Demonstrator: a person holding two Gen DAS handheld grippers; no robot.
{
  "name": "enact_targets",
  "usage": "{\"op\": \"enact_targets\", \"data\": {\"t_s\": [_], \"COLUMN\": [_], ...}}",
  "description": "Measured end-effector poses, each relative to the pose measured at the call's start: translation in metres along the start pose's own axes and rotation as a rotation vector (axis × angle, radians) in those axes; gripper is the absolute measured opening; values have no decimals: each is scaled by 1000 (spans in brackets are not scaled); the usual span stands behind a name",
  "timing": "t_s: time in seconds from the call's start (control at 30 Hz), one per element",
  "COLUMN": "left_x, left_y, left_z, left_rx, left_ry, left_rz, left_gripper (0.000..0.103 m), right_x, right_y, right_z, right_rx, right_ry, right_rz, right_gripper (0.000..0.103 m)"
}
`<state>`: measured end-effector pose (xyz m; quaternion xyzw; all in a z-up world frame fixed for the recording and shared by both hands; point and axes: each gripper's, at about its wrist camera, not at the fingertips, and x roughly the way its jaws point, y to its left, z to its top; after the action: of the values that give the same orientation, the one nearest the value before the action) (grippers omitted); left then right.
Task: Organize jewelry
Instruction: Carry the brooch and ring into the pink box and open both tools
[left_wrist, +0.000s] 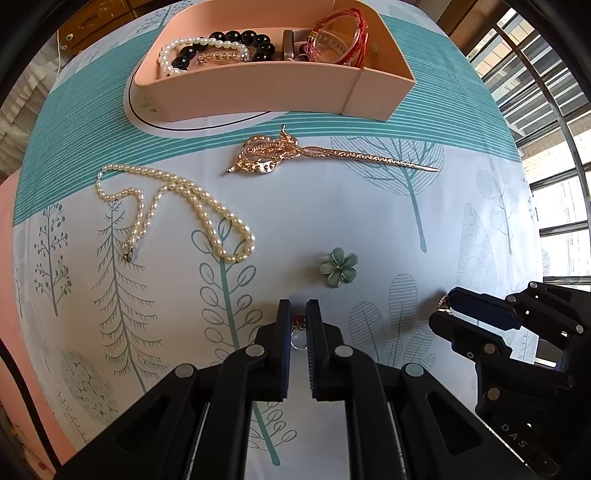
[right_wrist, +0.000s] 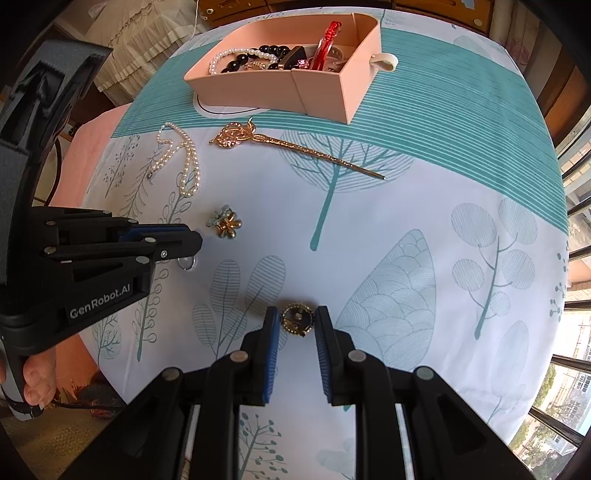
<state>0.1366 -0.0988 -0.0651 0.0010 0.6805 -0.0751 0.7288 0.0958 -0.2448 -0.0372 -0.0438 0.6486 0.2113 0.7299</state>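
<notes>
My left gripper (left_wrist: 298, 308) is closed narrowly on a small ring pendant (left_wrist: 298, 334) low over the cloth; it also shows in the right wrist view (right_wrist: 195, 240) with the ring (right_wrist: 186, 263) under its tip. My right gripper (right_wrist: 297, 321) has its jaws around a round gold brooch (right_wrist: 296, 319), the pads close to its sides; it also shows in the left wrist view (left_wrist: 441, 308). A green flower brooch (left_wrist: 338, 266), a gold hairpin (left_wrist: 295, 151) and a pearl necklace (left_wrist: 177, 206) lie loose on the cloth.
A pink jewelry box (left_wrist: 258, 85) at the far side holds a pearl bracelet (left_wrist: 199, 50), black beads (left_wrist: 240, 40) and a red bangle (left_wrist: 340, 33). The tablecloth (left_wrist: 369, 221) has a tree print. Windows are at the right.
</notes>
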Motion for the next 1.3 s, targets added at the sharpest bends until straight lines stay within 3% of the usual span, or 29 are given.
{"op": "enact_targets", "data": {"t_s": [0.17, 0.3, 0.47, 0.67, 0.87, 1.13, 1.17, 1.3], "left_x": [-16, -44, -90, -118, -111, -65, -62, -60], "left_y": [5, 18, 45, 74, 91, 96, 96, 93], "left_z": [0, 10, 34, 81, 122, 141, 141, 136], "left_rx": [0, -22, -89, -169, -238, -223, -214, -171], "left_ry": [-33, -88, -196, -272, -302, -224, -220, -243], "left_rz": [0, 3, -21, -70, -85, -71, -72, -13], "left_gripper": [5, 5, 5, 5, 5, 7, 10, 70], "right_x": [-5, -31, -70, -85, -77, -47, -44, -37], "right_y": [1, 7, 19, 26, 16, -3, -3, -5], "right_z": [4, 21, 56, 109, 154, 178, 179, 176], "right_rx": [9, 14, 21, 65, 151, 228, 223, 216], "right_ry": [-14, -89, -226, -319, -344, -271, -265, -263], "right_rz": [6, 20, 43, 42, 50, 70, 68, 57], "right_gripper": [20, 20, 20, 20, 20, 20, 20, 20]}}
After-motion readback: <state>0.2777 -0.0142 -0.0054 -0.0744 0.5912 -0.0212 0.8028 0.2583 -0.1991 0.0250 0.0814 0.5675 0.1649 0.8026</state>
